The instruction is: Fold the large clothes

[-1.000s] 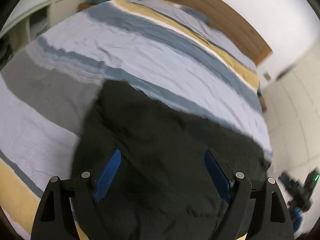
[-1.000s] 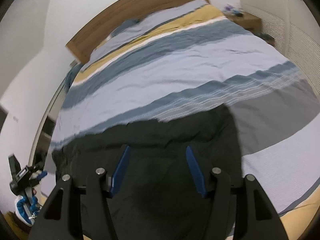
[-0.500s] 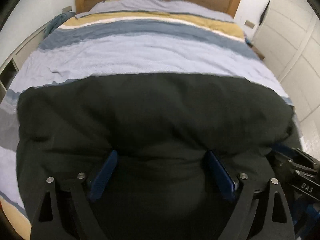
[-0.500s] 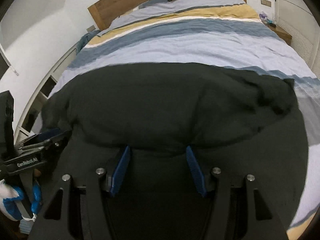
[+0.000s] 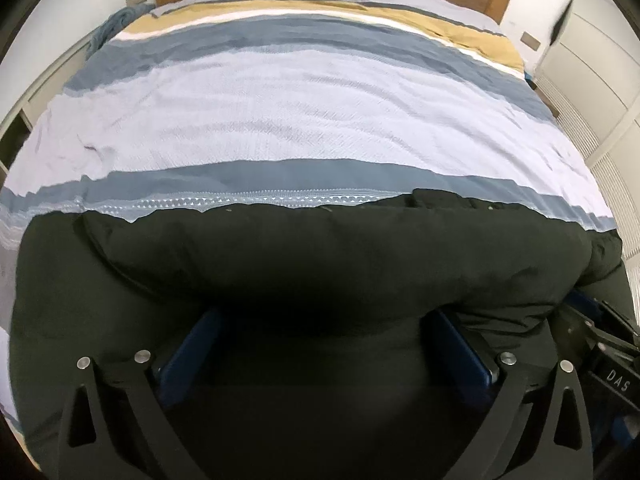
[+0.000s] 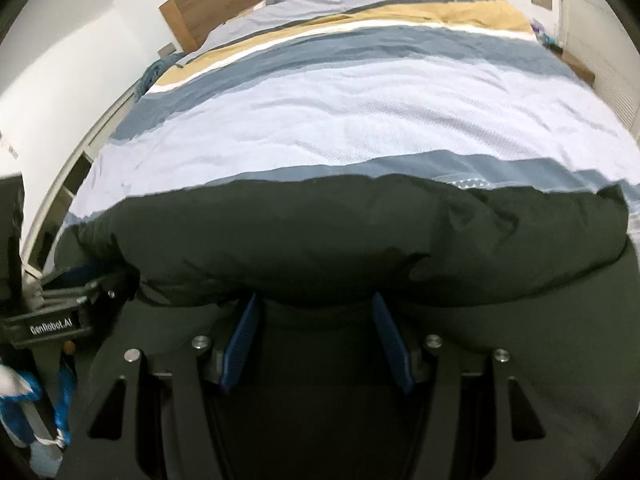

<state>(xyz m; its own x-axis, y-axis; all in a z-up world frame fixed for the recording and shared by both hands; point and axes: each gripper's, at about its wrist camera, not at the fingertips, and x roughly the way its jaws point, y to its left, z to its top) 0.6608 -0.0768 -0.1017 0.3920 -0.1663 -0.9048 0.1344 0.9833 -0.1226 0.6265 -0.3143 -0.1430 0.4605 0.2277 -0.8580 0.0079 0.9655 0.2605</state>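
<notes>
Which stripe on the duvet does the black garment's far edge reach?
The blue-grey stripe with the white zigzag band, nearest the black garment; the yellow stripe lies by the headboard.

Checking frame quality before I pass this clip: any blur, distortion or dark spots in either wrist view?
Left wrist view: strong fisheye curve, black corners, striped duvet slightly motion-smeared, black garment nearly detail-less, shadow hiding the left gripper pads. Right wrist view: same distortion, softer blur, right gripper blue pads readable.
</notes>
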